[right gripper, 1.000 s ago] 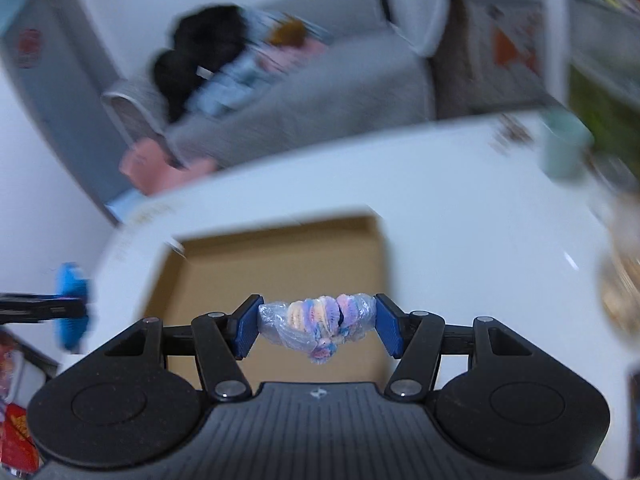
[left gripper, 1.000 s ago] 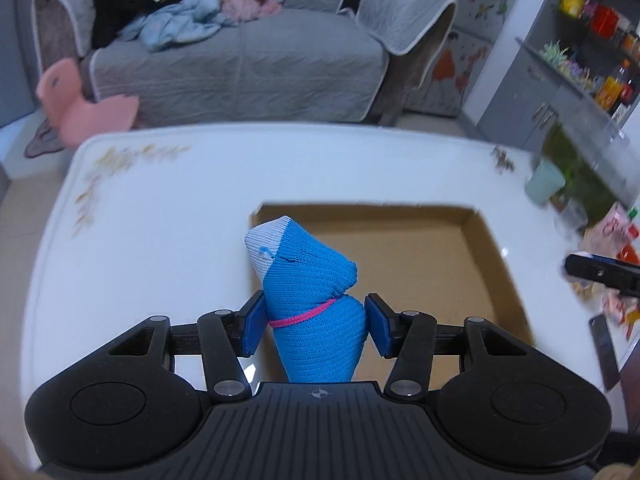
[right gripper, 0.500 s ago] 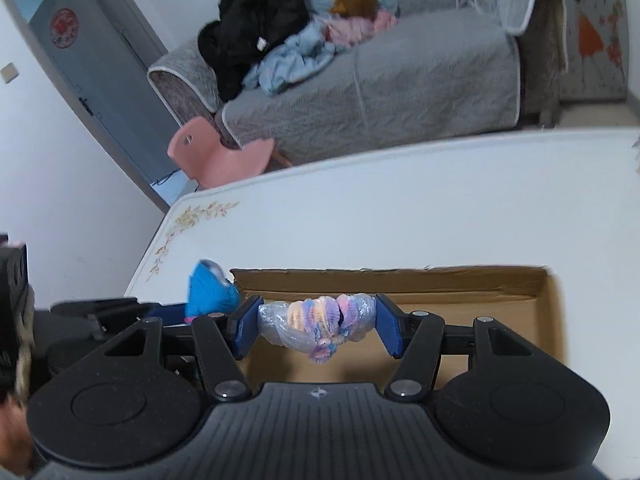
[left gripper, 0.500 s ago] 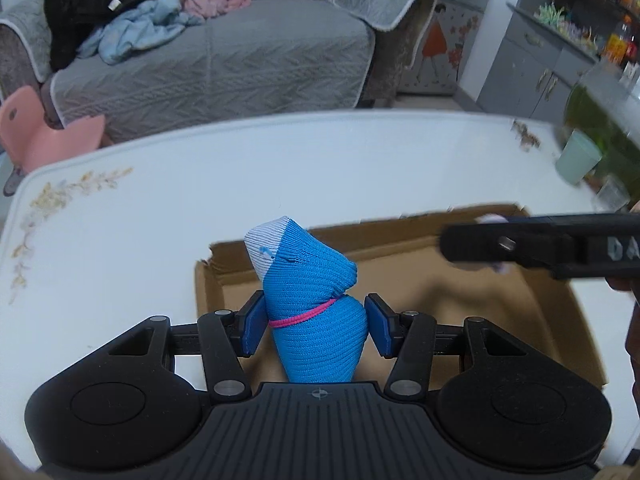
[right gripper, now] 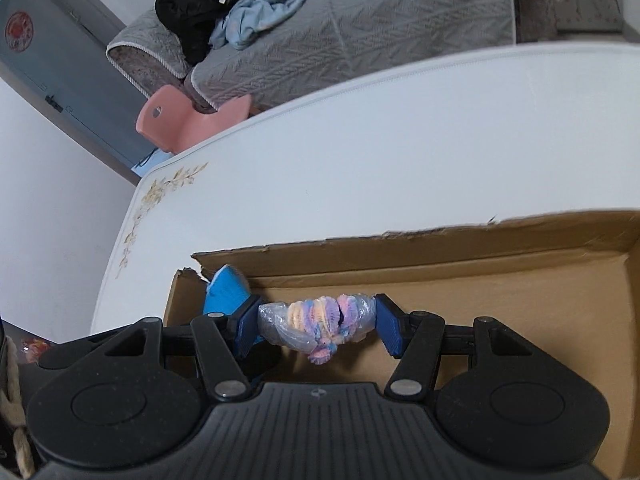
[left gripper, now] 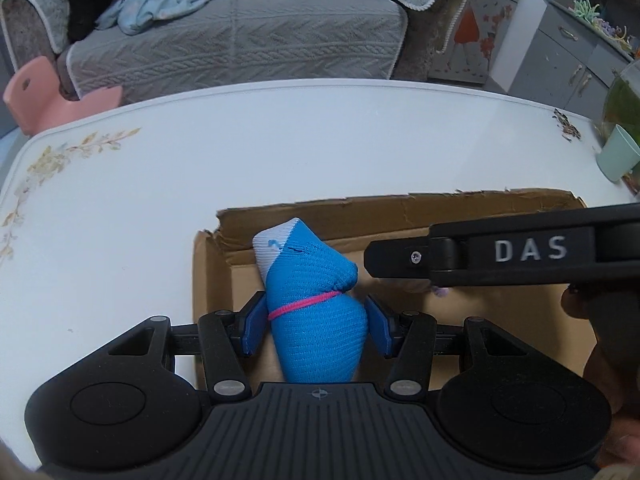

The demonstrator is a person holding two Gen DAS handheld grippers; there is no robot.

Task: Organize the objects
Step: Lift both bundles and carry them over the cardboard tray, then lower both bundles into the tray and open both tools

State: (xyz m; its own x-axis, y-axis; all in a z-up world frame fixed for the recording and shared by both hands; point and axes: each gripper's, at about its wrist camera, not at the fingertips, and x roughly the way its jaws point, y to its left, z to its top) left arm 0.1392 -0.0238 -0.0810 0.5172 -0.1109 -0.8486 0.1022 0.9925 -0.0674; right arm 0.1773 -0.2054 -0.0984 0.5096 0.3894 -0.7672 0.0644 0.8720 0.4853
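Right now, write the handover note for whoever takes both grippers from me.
Left gripper: shut on the blue sock roll, held upright over the left end of the cardboard box.
Right gripper: shut on the pastel bundle in clear wrap, over the box floor, just right of the sock roll.
The box sits open on the white table; its floor shows nothing lying loose.
Done: both items picked up and brought over the box.
Left: lower each one, open the jaws, pull out. Whether either item already touches the floor cannot be told.
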